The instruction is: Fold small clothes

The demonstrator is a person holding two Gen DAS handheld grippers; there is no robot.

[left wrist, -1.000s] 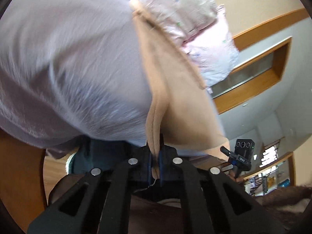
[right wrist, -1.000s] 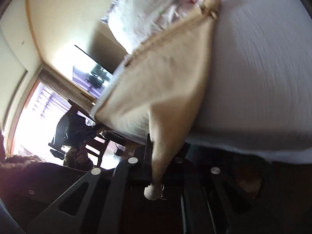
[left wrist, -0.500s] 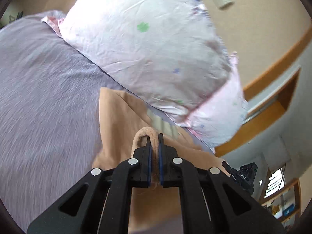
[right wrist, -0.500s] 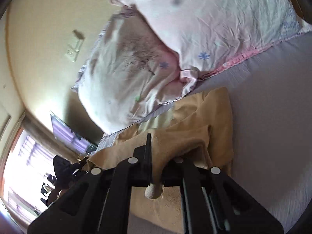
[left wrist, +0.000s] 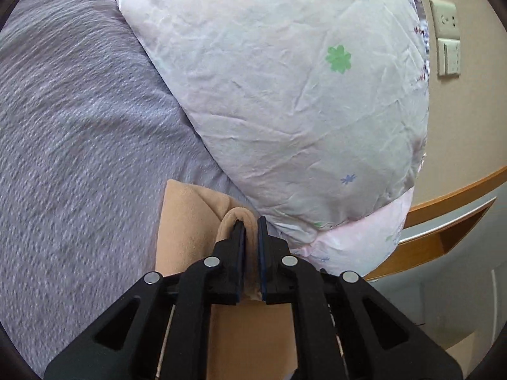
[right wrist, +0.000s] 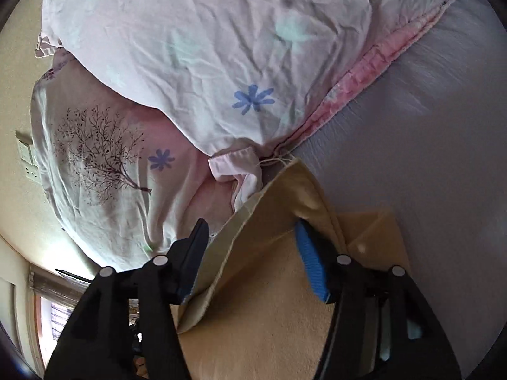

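- Left gripper [left wrist: 251, 231]: fingers nearly closed, a narrow gap between them; a rolled hem of the tan garment [left wrist: 187, 231] loops over the left fingertip. Pinched or just let go: cannot tell.
- Right gripper [right wrist: 250, 237]: fingers spread wide, released. The garment's edge lies loosely between them, and a fold drapes over the blue pad of the finger [right wrist: 312, 272] at 3 o'clock.
- Tan garment lies on the grey-lilac bed [left wrist: 79, 126], its far edge touching the floral pillow [left wrist: 285, 95], which sits at 12 o'clock in both views.
- Risk 1: the hem hooked on the left fingertip would likely drag the layer along if that gripper backs away, undoing the fold.
- Risk 2: cloth draped on the right pad could lift with that gripper for the same reason.
- Risk 3: the garment is crowded against the pillow seam and its loose threads [right wrist: 275, 161]; the edge may bunch or tuck under the pillow.
- Writing: none legible. Wall switch plate [left wrist: 446, 38] at 2 o'clock carries no readable marks; pillow shows printed flowers and a tree only.
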